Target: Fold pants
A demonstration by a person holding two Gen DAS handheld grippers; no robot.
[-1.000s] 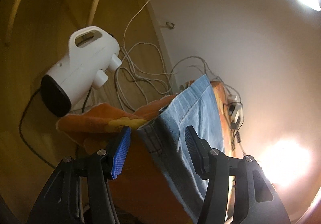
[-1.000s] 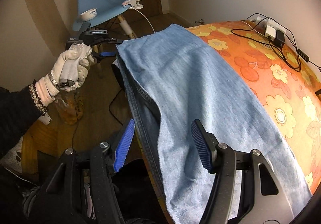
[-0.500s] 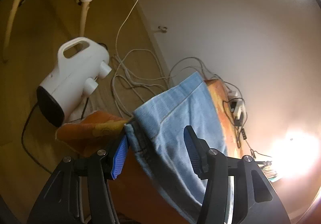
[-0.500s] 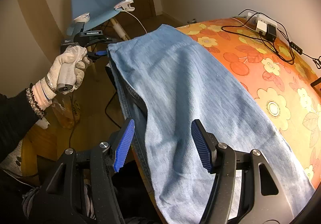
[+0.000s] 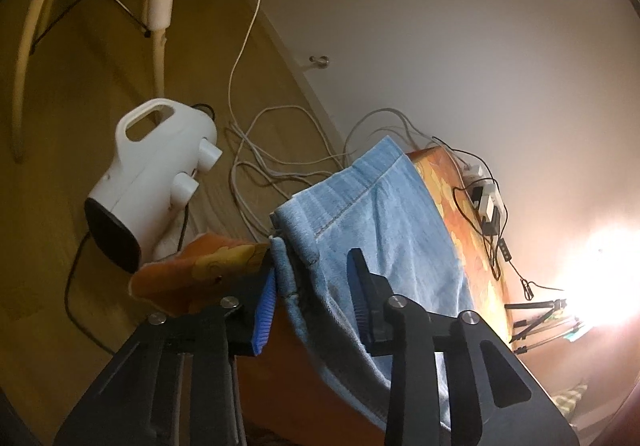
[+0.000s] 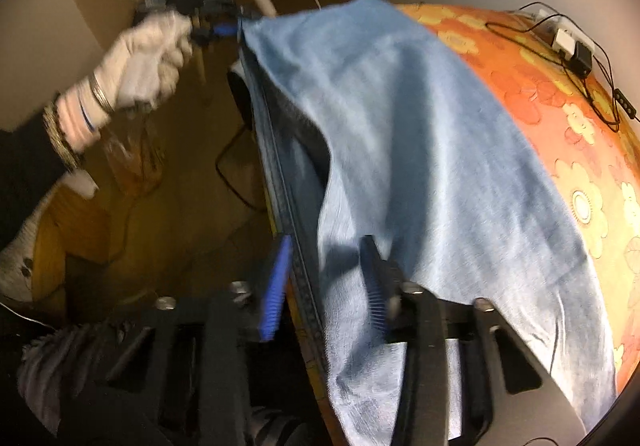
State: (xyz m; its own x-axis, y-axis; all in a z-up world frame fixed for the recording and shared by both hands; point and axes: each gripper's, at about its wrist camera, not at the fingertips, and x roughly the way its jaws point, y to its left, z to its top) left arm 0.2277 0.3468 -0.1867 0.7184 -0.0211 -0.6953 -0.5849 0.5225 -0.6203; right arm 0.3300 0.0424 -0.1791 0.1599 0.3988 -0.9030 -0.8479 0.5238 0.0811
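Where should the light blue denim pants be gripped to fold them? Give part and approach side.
Grip the light blue denim pants along the doubled side seam hanging over the near edge of the orange flowered surface, coming from that open side. There the cloth overhangs, so pads fit above and below.

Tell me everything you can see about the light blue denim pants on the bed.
The light blue denim pants look like soft, faded denim with a stitched seam and a darker inner side along the near edge. They lie lengthwise on the orange flowered bedcover, the near edge overhanging its side. The left hand-held gripper has the end corner between its closing jaws; the right hand-held gripper is closing on the near edge further along.
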